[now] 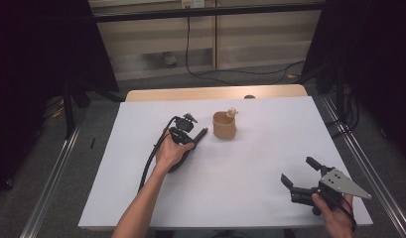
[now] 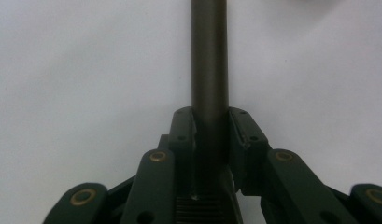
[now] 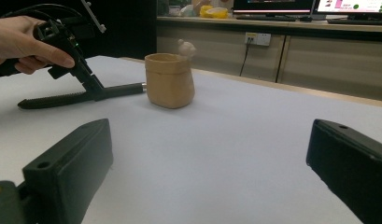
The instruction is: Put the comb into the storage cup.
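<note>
pen (image 1: 201,135) lies flat on the white bench (image 1: 250,198), just left of the tan cup (image 1: 224,125) in the high view, and we have our left gripper (image 1: 190,141) on it. in the left gripper view the dark barrel (image 2: 209,56) runs straight out from between the fingers (image 2: 242,133), its long axis in line with the gripper's own reach, so the fingers sit on either side of it and look pressed against its sides. we judge that as a grip on the pen's near part, with the far end pointing toward the cup. from the right gripper view the pen's silver-ringed tip (image 3: 143,86) stops just short of the cup's wall, near but apart.

our right gripper (image 1: 302,173) rests well apart at the near right of the bench, its fingers (image 3: 69,161) spread wide with nothing between them.

the coming move turns on that axis: the left hand (image 1: 171,151) is by far the nearer, and we think the pen would have to be tilted up, tip first, to clear the cup's rim.
</note>
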Tool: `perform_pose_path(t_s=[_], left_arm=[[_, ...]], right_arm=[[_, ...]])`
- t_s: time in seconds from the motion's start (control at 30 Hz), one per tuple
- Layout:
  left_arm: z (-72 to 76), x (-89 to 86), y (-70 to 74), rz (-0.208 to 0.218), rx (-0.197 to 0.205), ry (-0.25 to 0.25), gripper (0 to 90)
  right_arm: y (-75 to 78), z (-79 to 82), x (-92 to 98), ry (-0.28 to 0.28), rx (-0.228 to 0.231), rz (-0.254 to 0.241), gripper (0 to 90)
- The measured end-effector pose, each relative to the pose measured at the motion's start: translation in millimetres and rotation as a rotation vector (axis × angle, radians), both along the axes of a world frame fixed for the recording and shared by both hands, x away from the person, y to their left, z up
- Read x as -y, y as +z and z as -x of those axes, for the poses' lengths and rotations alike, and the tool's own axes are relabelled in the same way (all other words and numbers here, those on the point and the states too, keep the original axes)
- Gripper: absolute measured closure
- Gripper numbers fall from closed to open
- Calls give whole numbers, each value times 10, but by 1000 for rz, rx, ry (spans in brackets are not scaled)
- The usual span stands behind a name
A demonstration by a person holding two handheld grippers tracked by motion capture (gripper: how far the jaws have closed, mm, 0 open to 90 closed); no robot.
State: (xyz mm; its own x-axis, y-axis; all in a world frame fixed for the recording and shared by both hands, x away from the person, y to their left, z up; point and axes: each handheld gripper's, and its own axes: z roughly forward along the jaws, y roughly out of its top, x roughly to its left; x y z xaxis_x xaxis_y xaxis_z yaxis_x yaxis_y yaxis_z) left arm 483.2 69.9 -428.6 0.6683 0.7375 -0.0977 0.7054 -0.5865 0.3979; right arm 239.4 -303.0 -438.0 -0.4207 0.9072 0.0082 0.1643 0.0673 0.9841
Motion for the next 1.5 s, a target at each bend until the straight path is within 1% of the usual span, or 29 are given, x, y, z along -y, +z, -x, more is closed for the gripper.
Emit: perform_pose_path(t_s=[0.07, 0.2, 0.3, 0.5, 0.53, 0.57, 0.6, 0.67, 0.7, 0.77, 0.83, 0.87, 1.03, 1.1, 1.17, 1.3, 1.47, 1.5], left_arm=[[-16, -19, -1, 25, -23, 23, 728], [-35, -38, 7, 35, -38, 33, 728], [-37, -52, 7, 44, -39, 40, 728], [-36, -61, 11, 51, -42, 36, 729], [-32, -63, 17, 54, -36, 44, 729], [-35, -73, 26, 54, -35, 39, 729], [-35, -81, 33, 66, -33, 41, 729], [-34, -105, 61, 73, -23, 53, 729], [-35, -120, 74, 89, -25, 55, 729], [-31, -150, 110, 94, -15, 59, 729], [-32, -188, 152, 103, 8, 59, 730], [-30, -203, 169, 119, 11, 64, 729], [2, -277, 260, 148, 49, 60, 730], [21, -312, 306, 174, 63, 57, 730], [41, -343, 347, 195, 75, 48, 730], [97, -382, 424, 205, 116, 33, 730], [175, -413, 518, 254, 161, 20, 730], [187, -420, 531, 241, 173, -5, 730]], right_arm=[[-1, -3, 0, 0, 0, 0, 0], [0, -1, -3, 2, 1, 0, 0], [-1, -2, -1, 1, 0, 0, 0], [2, 1, 2, 0, 2, -3, 0], [2, 0, 4, -1, 4, -3, 0], [2, 1, 3, 1, 2, -4, 0], [2, 0, 4, 0, 1, -4, 0], [2, 1, 3, 0, 3, -2, 0], [2, 1, 3, 0, 1, -3, 0], [1, -1, 3, -1, 0, -5, 0], [1, -1, 4, -1, 1, -5, 0], [1, -1, 4, -1, 1, -4, 0], [2, 1, 3, -1, 0, -7, 0], [3, 0, 2, -2, 1, -7, 0], [2, 0, 1, -2, 2, -5, 0], [3, 2, 6, -2, 0, -11, 0], [1, -5, 6, -2, 1, -10, 0], [1, -6, 2, -3, 1, -10, 0]])
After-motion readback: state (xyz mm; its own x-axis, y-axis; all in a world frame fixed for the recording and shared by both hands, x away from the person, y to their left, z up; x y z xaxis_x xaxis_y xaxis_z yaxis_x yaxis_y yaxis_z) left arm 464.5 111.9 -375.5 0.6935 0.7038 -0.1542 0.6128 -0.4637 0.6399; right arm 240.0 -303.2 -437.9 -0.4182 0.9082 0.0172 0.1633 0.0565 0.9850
